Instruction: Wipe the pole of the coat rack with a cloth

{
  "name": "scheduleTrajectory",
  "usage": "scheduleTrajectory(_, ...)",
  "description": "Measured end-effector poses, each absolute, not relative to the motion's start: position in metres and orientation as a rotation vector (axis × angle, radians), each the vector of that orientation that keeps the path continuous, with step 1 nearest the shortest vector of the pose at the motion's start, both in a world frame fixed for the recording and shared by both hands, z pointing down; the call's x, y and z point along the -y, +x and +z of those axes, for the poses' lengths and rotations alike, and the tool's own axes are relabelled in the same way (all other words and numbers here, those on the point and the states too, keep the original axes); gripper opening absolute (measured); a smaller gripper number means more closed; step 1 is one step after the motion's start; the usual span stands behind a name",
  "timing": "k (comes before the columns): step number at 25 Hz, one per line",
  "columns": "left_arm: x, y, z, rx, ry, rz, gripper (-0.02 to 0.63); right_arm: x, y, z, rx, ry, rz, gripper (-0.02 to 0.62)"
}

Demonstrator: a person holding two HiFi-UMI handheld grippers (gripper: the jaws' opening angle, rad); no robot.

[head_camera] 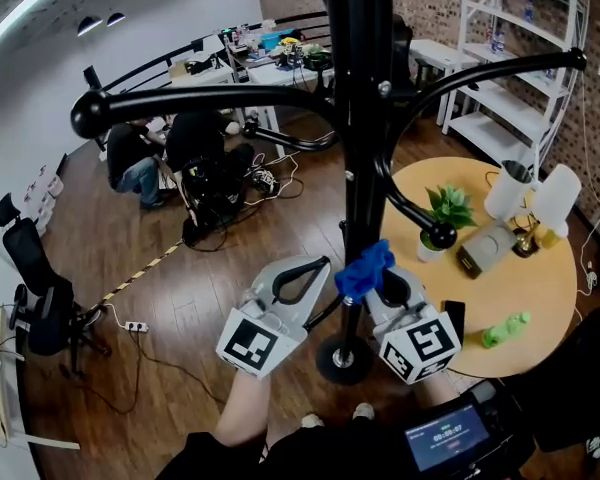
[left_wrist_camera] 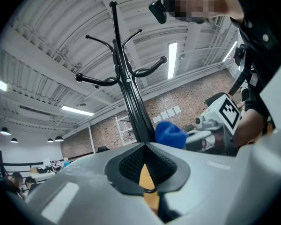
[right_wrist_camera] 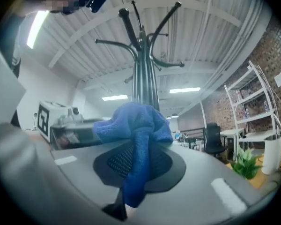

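The black coat rack pole (head_camera: pixel 360 118) rises through the middle of the head view from its round base (head_camera: pixel 343 359). My right gripper (head_camera: pixel 384 279) is shut on a blue cloth (head_camera: pixel 364 266), and the cloth lies against the pole's lower part. In the right gripper view the cloth (right_wrist_camera: pixel 133 122) bunches over the gripper (right_wrist_camera: pixel 136 165), with the pole (right_wrist_camera: pixel 144 78) right behind it. My left gripper (head_camera: pixel 323 264) sits just left of the pole, shut and holding nothing. In the left gripper view the left gripper (left_wrist_camera: pixel 146 165) points up along the pole (left_wrist_camera: pixel 129 88), with the cloth (left_wrist_camera: pixel 170 134) to its right.
The rack's curved hook arms (head_camera: pixel 180 100) spread at head height. A round yellow table (head_camera: pixel 550 293) at the right carries a potted plant (head_camera: pixel 444 214), white vases (head_camera: pixel 510 188) and a green bottle (head_camera: pixel 505 329). White shelving (head_camera: pixel 520 68), an office chair (head_camera: pixel 40 308), floor cables and seated people (head_camera: pixel 140 158) lie farther off.
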State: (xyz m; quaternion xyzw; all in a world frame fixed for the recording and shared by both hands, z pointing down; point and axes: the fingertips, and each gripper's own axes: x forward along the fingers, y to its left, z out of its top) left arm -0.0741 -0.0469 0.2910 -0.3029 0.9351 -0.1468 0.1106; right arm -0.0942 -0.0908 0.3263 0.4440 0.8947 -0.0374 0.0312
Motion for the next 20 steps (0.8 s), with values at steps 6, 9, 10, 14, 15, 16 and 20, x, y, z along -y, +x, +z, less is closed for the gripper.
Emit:
scheduleTrajectory(6,0.045,-0.068,0.261,-2.697,-0.850,-0.354,0.003,0.092,-0.091,0.208,-2.516,1.343,-0.207,0.051)
scheduleTrajectory(9,0.043,-0.068,0.251,-2.671,-0.841,-0.347,0.003,0.093,-0.090,0.169,-2.434,1.324,-0.228,0.051)
scheduleTrajectory(10,0.043,-0.067,0.248,-2.663,-0.838,-0.343,0.003,0.093,-0.090,0.160,-2.418,1.325,-0.241,0.051)
scheduleTrajectory(14,0.037,-0.065,0.240,-2.658,-0.812,-0.321,0.003,0.093,-0.088,0.148,-2.389,1.330,-0.269,0.051)
scheduleTrajectory(15,0.034,-0.065,0.239,-2.661,-0.809,-0.316,0.003,0.092,-0.086,0.149,-2.386,1.321,-0.257,0.051)
scheduleTrajectory(16,0.033,-0.065,0.239,-2.666,-0.810,-0.313,0.003,0.092,-0.085,0.153,-2.390,1.314,-0.240,0.051)
scheduleTrajectory(20,0.032,-0.068,0.250,-2.694,-0.829,-0.301,0.003,0.090,-0.085,0.196,-2.456,1.327,-0.184,0.051)
